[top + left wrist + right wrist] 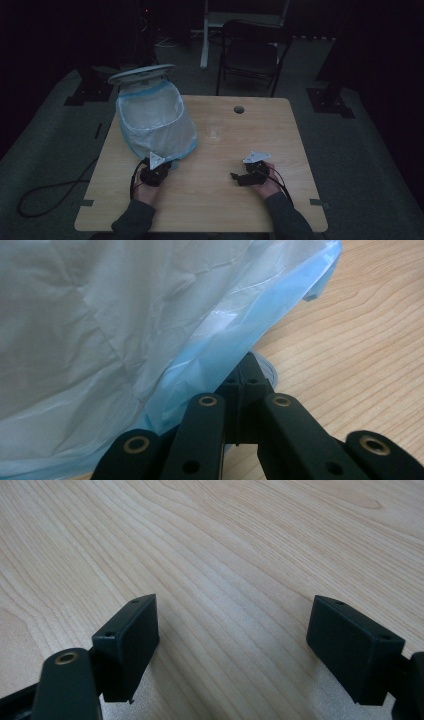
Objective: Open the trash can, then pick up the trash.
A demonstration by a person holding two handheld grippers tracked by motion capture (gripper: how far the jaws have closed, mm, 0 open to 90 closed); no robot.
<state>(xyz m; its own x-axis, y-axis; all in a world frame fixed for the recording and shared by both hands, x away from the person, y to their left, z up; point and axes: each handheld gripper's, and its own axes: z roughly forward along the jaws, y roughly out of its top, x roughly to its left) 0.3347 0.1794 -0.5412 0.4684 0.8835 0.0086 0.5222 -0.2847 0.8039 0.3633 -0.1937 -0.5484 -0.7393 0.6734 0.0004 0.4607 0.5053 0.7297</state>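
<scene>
Dim room, wooden table (pixel 210 200). Your bin (pixel 152 120) with the blue liner lies tipped over, long axis running from the left gripper (pixel 156 172) toward the far-left corner, mouth facing away. Left jaws are clenched against the liner's edge, though whether they've actually pinched it is hidden. Right gripper (pixel 240 177) gapes wide, nothing in it.

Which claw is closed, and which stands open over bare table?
The left claw is closed at the blue bag's edge; the right claw stands wide open over bare wood.
</scene>
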